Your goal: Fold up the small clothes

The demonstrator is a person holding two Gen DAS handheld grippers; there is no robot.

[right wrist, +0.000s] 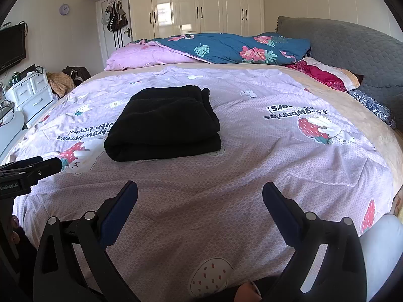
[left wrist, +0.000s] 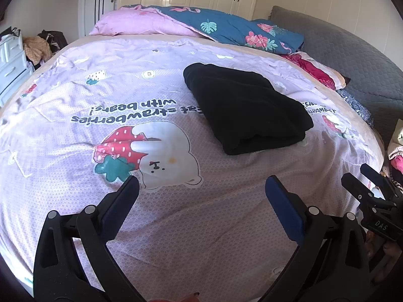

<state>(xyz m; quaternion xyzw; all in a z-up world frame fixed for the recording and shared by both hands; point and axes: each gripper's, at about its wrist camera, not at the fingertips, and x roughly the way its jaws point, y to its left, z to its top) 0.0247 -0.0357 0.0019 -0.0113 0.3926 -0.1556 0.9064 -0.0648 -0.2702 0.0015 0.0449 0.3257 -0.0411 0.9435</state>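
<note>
Left gripper [left wrist: 201, 188] and right gripper [right wrist: 200, 193] hung spread wide, empty, short of the folded black garment [right wrist: 163, 125]: soft, floppy, likely best pinched at a folded edge.

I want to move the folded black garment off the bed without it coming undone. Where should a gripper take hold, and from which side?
Probably grip the black garment at its thick rounded fold nearest the grippers, coming in low from the near side. The layers join there, while looser ends show at the far side. Both the left gripper and right gripper are open and clear of it.
</note>
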